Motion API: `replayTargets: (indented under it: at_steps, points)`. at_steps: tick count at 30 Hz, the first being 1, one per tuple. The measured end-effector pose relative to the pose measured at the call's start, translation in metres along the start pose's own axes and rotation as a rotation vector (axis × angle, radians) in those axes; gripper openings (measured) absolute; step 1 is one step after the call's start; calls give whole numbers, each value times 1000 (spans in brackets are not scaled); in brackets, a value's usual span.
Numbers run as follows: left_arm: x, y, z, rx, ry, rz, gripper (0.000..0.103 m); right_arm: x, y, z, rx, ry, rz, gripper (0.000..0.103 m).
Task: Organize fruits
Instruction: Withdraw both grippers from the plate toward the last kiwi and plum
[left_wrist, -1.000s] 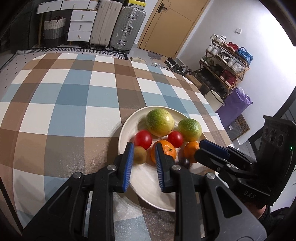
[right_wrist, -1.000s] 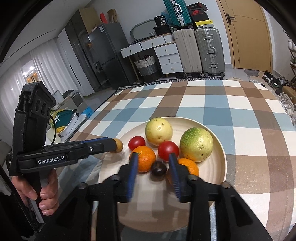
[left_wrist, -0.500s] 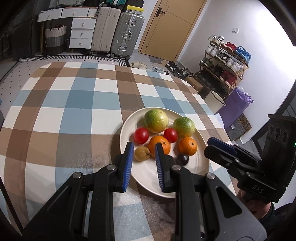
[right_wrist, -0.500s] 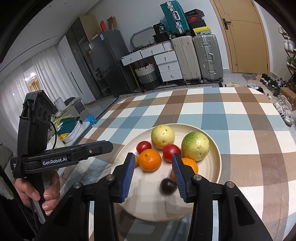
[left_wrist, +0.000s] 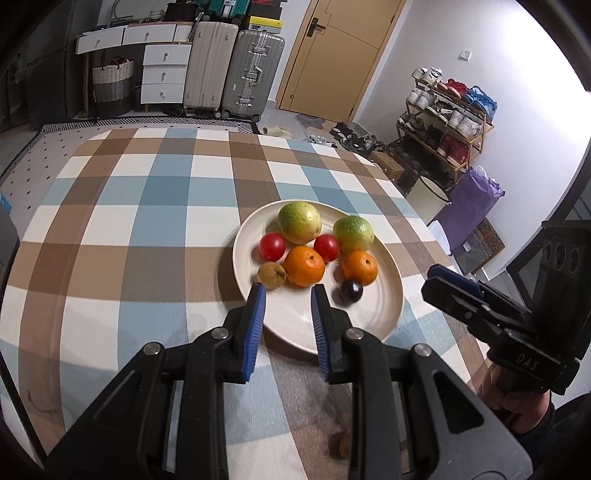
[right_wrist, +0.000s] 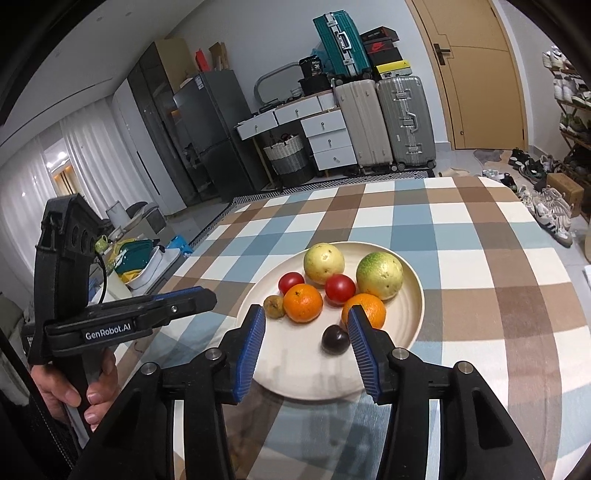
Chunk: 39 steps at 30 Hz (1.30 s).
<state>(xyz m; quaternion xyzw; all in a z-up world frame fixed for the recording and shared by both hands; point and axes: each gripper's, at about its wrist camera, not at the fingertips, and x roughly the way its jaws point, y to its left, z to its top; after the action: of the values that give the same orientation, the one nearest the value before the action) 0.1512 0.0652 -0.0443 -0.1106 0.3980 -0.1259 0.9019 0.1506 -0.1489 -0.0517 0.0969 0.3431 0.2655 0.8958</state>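
Note:
A cream plate on the checked tablecloth holds two green-yellow guavas, two red tomatoes, two oranges, a small brown fruit and a dark plum. My left gripper is open and empty above the plate's near rim. My right gripper is open and empty, back from the plum; it also shows in the left wrist view.
The table edge lies close at the right, with a shoe rack and purple bag beyond. Suitcases and drawers stand past the far end. A small brown object lies on the cloth near me.
Both grippers have drawn back and up from the plate. The right gripper has opened and let go of the dark plum, which now lies on the plate's near side.

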Motion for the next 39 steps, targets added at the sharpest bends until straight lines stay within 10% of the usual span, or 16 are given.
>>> replayTargets:
  at_steps: [6, 24, 39]
  points:
    - [-14, -9, -14, 21, -8, 1, 26, -18, 7, -10, -4, -25, 7, 58]
    - [-56, -44, -58, 51, -65, 22, 80, -66, 35, -45, -47, -65, 10, 75]
    - [-57, -38, -103, 42, -31, 55, 83, -84, 43, -81, -40, -43, 6, 85]
